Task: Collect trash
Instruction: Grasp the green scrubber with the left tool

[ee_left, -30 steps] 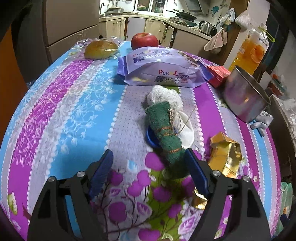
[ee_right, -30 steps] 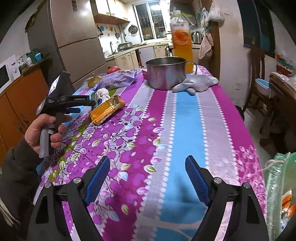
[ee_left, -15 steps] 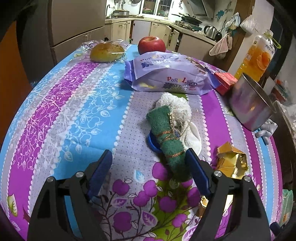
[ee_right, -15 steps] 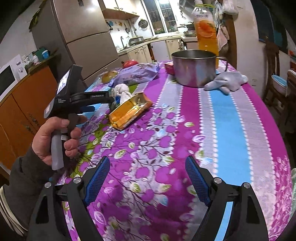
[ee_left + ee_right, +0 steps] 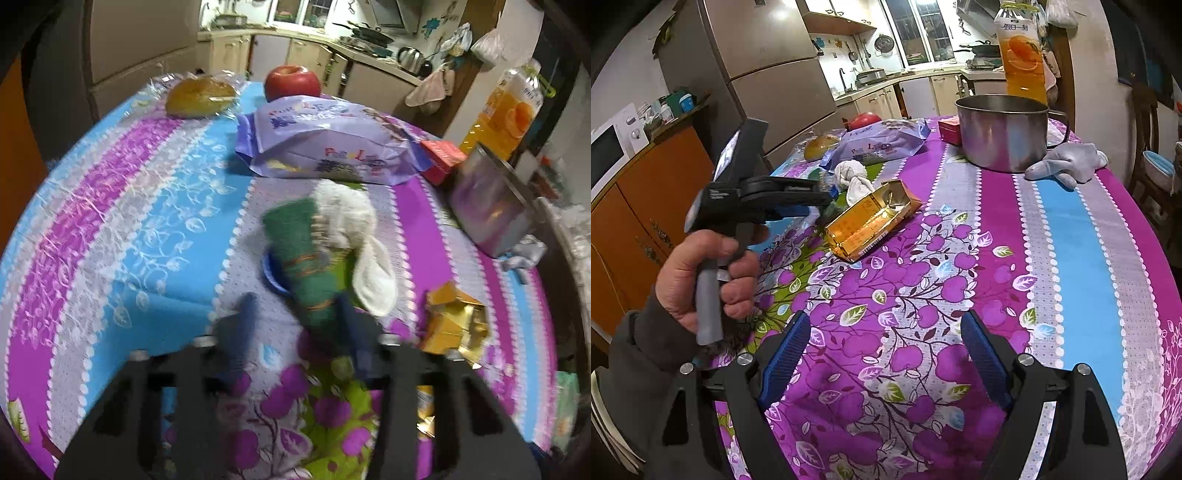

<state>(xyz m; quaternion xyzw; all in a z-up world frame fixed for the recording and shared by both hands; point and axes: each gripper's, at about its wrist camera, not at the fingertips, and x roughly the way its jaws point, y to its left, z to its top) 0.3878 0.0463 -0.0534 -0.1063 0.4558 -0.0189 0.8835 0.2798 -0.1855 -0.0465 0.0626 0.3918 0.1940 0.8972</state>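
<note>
A rolled green cloth [image 5: 304, 254] lies on the flowered tablecloth with a white cloth bundle [image 5: 351, 221] beside it and a blue lid [image 5: 271, 271] partly under it. My left gripper [image 5: 299, 325] is blurred, partly closed, with its jaws around the near end of the green cloth. An opened gold carton [image 5: 454, 321] lies to the right; it also shows in the right wrist view [image 5: 871, 221]. My right gripper [image 5: 882, 354] is open and empty above the tablecloth, short of the carton. The left gripper body [image 5: 764, 195] is held in a hand at the left.
A purple snack bag [image 5: 325, 140], a red apple [image 5: 291, 81], a wrapped bun [image 5: 201, 96], a red box [image 5: 441, 157], a steel pot [image 5: 1003, 131], an orange juice bottle [image 5: 1021, 55] and a grey glove [image 5: 1067, 162] stand further back. The table edge [image 5: 1167, 295] curves at right.
My left gripper has moved forward over the green cloth and its jaws have narrowed around it. My right gripper has swung left and closer to the gold carton.
</note>
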